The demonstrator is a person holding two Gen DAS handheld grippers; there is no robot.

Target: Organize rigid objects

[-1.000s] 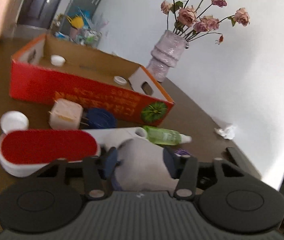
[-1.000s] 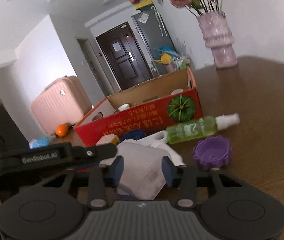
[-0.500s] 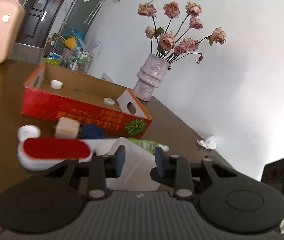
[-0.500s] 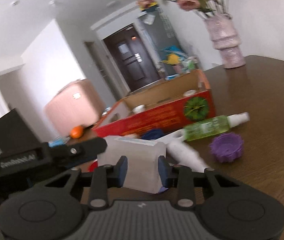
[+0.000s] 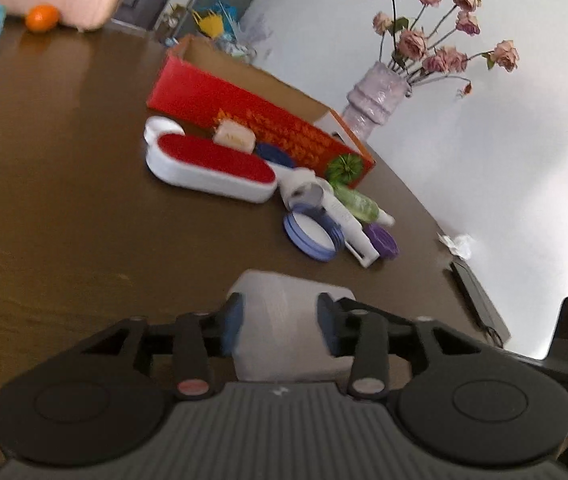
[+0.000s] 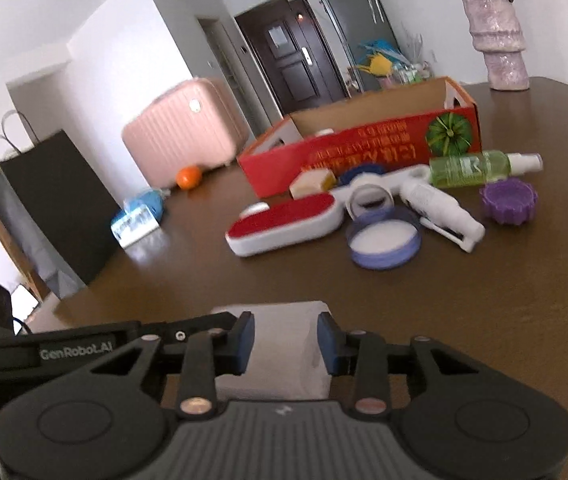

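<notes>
Between both claws, left (image 5: 279,326) and right (image 6: 282,342), a pale box (image 6: 273,354) sits pinched. Shared grip probably steadies it above the counter (image 6: 464,320), bound for the red carton (image 6: 364,148).

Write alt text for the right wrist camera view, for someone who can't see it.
The right gripper has its fingers closed on a white box above a dark wooden table. Farther back lie a red-topped lint brush, a blue-rimmed lid, a green spray bottle and a purple cap, in front of an open red cardboard box.
</notes>
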